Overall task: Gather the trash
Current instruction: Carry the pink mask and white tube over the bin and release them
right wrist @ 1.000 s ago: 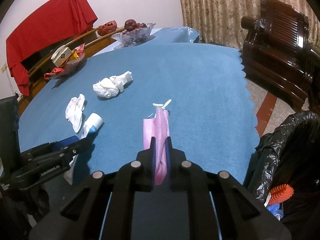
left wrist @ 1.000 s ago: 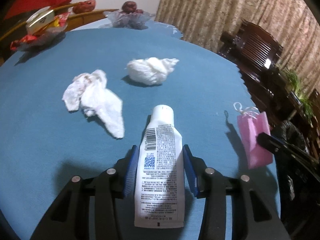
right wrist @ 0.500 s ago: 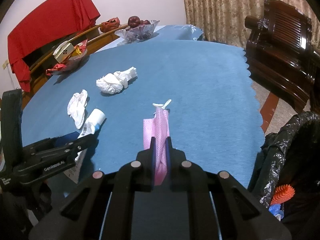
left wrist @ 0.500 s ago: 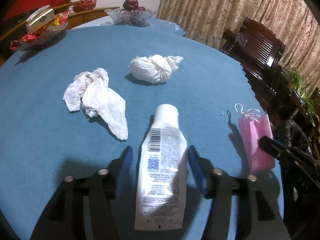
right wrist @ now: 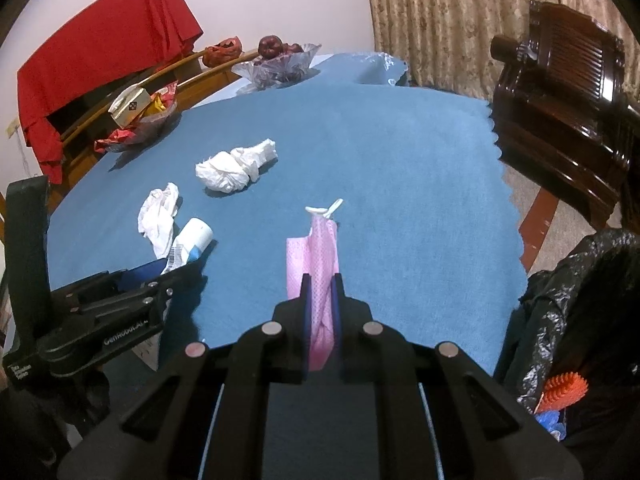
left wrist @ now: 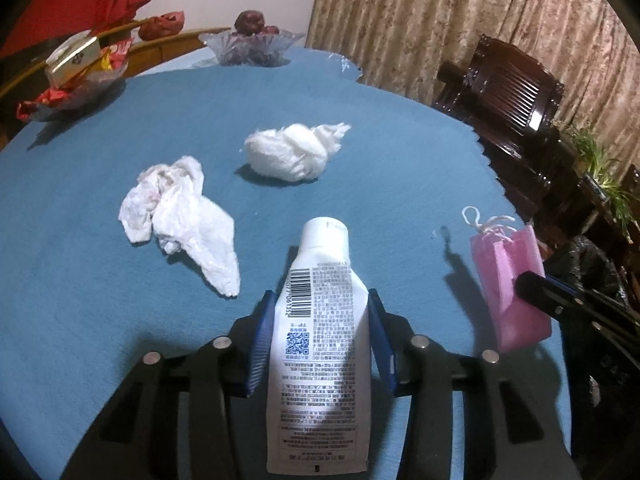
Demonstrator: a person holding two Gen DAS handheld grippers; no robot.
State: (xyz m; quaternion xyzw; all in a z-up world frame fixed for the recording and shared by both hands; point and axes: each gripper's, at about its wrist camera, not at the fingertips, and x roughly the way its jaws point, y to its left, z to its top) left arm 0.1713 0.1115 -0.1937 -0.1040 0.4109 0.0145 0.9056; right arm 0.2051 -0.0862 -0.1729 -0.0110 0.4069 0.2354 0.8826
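Note:
A white squeeze tube (left wrist: 320, 320) lies cap-forward on the blue tablecloth (left wrist: 80, 280). My left gripper (left wrist: 322, 296) is closing around its body, and both blue pads touch its sides. My right gripper (right wrist: 322, 280) is shut on a folded pink face mask (right wrist: 316, 256), held just above the cloth with its white ear loops at the far end. In the left wrist view the mask (left wrist: 508, 276) hangs at the right. A crumpled stained tissue (left wrist: 180, 216) and a white paper wad (left wrist: 292, 152) lie farther out on the cloth.
A black trash bag (right wrist: 568, 300) gapes at the table's right edge with an orange brush (right wrist: 564, 390) inside. A glass fruit bowl (left wrist: 252, 46) and a snack dish (left wrist: 76, 68) stand at the far side. A dark wooden chair (right wrist: 560, 100) is at the right.
The left jaws spread off the tube half a second ago and have come back in against its sides. The right gripper and mask have stayed put.

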